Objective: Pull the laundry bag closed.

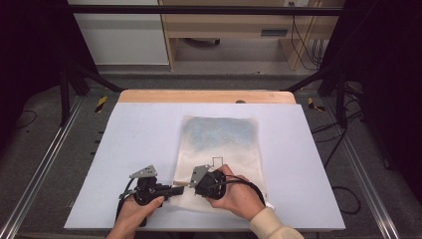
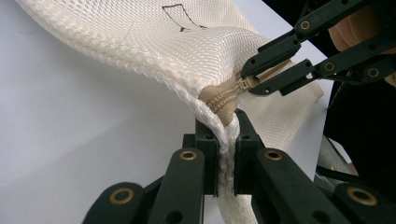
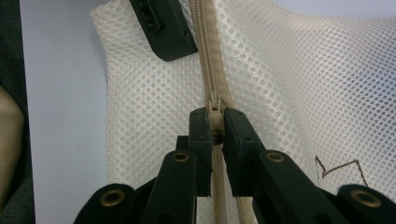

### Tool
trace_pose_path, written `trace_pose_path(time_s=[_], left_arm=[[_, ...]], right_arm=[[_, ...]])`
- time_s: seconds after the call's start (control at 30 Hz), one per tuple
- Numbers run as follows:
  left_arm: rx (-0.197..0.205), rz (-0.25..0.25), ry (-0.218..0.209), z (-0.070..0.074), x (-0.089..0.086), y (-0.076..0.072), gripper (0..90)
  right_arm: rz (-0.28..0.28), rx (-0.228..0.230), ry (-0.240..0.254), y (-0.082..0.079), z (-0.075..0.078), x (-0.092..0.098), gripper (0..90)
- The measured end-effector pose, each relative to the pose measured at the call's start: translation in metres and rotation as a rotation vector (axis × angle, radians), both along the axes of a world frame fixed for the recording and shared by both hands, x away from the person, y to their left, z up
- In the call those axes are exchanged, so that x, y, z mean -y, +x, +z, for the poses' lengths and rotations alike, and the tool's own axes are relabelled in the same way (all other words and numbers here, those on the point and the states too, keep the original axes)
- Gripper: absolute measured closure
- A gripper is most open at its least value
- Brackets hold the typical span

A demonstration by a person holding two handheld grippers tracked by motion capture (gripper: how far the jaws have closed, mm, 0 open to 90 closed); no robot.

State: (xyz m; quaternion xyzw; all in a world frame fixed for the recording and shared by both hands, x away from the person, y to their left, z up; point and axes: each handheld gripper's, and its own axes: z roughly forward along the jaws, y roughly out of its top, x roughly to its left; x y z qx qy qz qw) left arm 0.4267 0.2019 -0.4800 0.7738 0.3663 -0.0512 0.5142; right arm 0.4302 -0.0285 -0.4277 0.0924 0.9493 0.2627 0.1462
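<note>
cream mesh laundry bag [image 1: 219, 149], one item, lying flat on the pale table sheet [image 1: 124, 134], centre-right, near edge towards me. i judge it light, limp and easily bunched; open weave snags rather than slips; not fragile, though the mesh could tear under a hard yank. best holds, as i read it: the bound corner seam and the tan zipper [image 3: 208, 60] running along the near edge.

left gripper [image 2: 227, 140]: jaws pinched tight on the near-left corner of the bag, at the zipper's end, mesh folded up between the pads and lifted slightly off the sheet.

right gripper [image 3: 215, 126]: jaws closed narrow on the zipper slider [image 3: 215, 109], just right of my left gripper; tape runs straight away between them.

my note: corner anchored, slider gripped; i expect a steady pull along the tape to serve, with the cloth kept taut.
</note>
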Motion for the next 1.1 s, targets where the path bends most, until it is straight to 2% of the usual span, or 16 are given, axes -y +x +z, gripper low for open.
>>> trace_pose_path(time_s=[0.77,1.1], left_arm=[[0.004,-0.001,0.005,0.0,0.001,-0.002,84.0],[0.004,-0.008,0.008,0.0,0.002,-0.003,83.9]], right_arm=[[-0.028,-0.019,0.002,-0.002,-0.002,0.023,82.2],[-0.024,-0.02,0.006,-0.004,-0.001,0.028,82.2]])
